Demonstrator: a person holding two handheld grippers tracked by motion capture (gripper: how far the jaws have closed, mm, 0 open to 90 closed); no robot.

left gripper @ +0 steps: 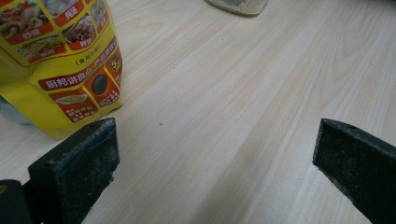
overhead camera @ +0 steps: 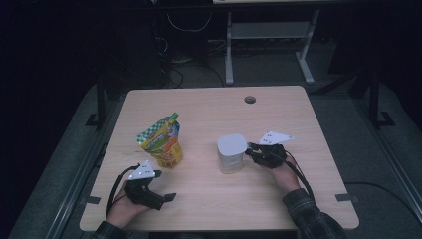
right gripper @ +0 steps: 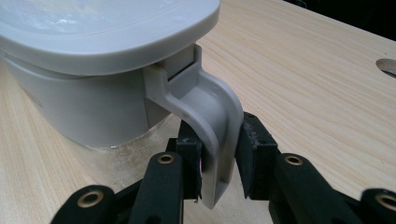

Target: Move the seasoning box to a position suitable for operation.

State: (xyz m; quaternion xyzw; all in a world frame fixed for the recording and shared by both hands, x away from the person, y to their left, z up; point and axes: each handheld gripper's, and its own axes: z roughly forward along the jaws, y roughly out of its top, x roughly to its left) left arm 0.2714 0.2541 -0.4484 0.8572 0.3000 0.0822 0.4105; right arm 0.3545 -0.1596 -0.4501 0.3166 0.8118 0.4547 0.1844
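A white lidded container point(overhead camera: 231, 153) stands upright near the middle of the wooden table point(overhead camera: 209, 112). My right gripper point(overhead camera: 253, 149) is shut on its curved grey handle point(right gripper: 215, 135), one pad on each side of it. The container's lid point(right gripper: 93, 28) is on. A yellow spouted food pouch point(overhead camera: 161, 141) stands to the left, its printed lower face point(left gripper: 70, 70) close ahead of my left gripper point(left gripper: 215, 163). My left gripper point(overhead camera: 161, 184) rests low near the table's front left, open, with bare wood between its jaws.
A round cable hole point(overhead camera: 250, 99) sits near the table's far edge. Beyond the table stand white desk legs point(overhead camera: 229, 50) and cables on a dark floor. A strip of bare wood lies between pouch and container.
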